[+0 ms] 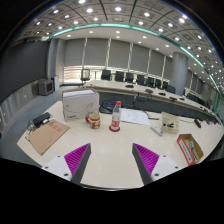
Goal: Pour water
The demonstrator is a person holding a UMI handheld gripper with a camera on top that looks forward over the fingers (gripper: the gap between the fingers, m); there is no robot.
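A clear plastic bottle with a red cap and red label (115,118) stands upright on the pale table (110,160), well beyond my fingers. Just to its left sits a small round jar or cup with a reddish band (94,120). My gripper (111,160) is open, its two fingers spread wide with magenta pads (76,156) showing on the inner faces. Only bare tabletop lies between the fingers. Bottle and cup are both apart from the gripper.
A white box (78,104) stands behind the cup. A brown folder (46,136) and a dark object (40,122) lie to the left. To the right are papers (134,117), a small carton (170,123) and an orange-rimmed tray (189,148). Long desks with chairs (125,78) fill the room behind.
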